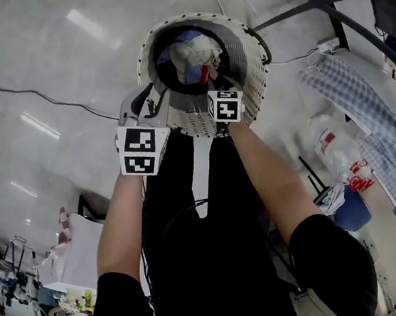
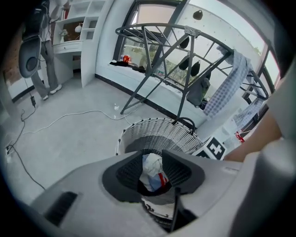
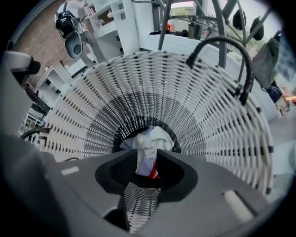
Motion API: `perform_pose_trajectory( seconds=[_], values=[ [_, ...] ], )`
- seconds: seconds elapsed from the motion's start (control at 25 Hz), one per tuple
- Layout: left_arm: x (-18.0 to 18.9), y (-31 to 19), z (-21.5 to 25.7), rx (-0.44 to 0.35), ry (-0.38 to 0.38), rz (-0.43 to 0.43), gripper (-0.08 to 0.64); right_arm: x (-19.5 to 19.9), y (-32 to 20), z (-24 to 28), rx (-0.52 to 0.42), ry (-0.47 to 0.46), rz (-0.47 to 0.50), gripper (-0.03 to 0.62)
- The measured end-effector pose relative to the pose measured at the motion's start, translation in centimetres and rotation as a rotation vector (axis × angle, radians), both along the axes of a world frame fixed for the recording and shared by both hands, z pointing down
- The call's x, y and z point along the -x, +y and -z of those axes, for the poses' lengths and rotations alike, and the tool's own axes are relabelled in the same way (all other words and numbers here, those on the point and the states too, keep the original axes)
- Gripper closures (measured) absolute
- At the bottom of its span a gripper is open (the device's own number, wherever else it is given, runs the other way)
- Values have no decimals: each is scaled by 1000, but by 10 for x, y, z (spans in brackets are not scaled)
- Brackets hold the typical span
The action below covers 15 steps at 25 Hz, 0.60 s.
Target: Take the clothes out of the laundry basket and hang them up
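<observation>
**While both claws gape over the basket, the clothes lie at its bottom**

As we look steeply down, we see a round white woven laundry basket (image 1: 252, 61) standing on the pale grey floor (image 1: 42, 58), with both of our grippers at its near rim. We hold the left gripper (image 2: 151, 156) above the left side of that rim, pointing slantwise down toward the mouth. Its jaws stand moderately apart with nothing pressed between them, and through the gap we see only the clothes (image 2: 151, 170) far below. We hold the right gripper (image 3: 148, 155) pointing almost straight down into the basket, so that the woven wall fills its view all round. Its jaws are likewise apart and grip nothing, well clear of the laundry.

The clothes are a crumpled bundle of white and pale blue fabric with a red patch. They lie deep in the basket on its shadowed bottom, and neither claw touches them. A dark curved handle (image 3: 233, 55) stands up from the basket's rim.

Beyond the basket stands a dark metal drying rack (image 2: 157, 51), and a blue-and-white checked cloth (image 2: 227, 81) hangs over one of its bars. In the left gripper view the right gripper's marker cube (image 2: 213, 149) shows just beside the basket's rim. A thin cable (image 1: 40, 96) trails across the floor to the left of the basket.
</observation>
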State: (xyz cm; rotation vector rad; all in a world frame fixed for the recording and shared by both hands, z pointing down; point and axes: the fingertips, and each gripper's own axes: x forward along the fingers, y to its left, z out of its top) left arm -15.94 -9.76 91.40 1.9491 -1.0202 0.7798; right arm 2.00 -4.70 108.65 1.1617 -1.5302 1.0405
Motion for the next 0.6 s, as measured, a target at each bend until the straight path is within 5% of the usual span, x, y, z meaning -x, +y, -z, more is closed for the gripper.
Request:
perform_pose_trajectory(
  seconds=[0.28, 0.6],
  values=[
    [-20, -5, -47, 36, 68, 69, 420, -6, -6, -84, 11, 45, 29, 442],
    [-15, -1, -86, 76, 44, 75, 420, -8, -21, -161, 17, 72, 31, 434]
  ],
)
